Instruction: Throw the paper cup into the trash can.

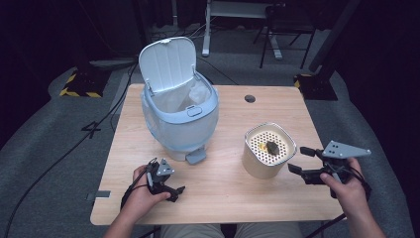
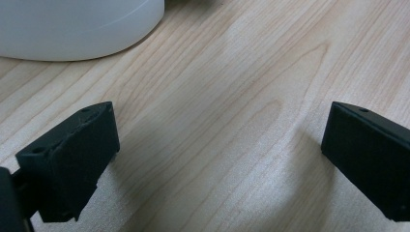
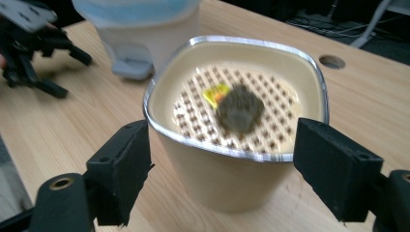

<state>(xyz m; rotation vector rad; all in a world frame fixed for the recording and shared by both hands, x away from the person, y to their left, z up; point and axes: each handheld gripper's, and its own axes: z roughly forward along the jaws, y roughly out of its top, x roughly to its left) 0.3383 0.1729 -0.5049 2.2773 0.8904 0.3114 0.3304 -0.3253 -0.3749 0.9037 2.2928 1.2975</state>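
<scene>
The right gripper has its black jaws standing wide on either side of the cream, square-rimmed plastic container with a perforated insert, pads not pressing it. On the insert, just ahead, lie a dark lump and a yellow scrap. Farther off, the left gripper rests open and empty on the light wooden table.

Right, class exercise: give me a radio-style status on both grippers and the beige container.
Left gripper open, resting on table. Right gripper open, straddling beige container, no contact seen. Dark lump on its perforated insert. Path clear.
</scene>
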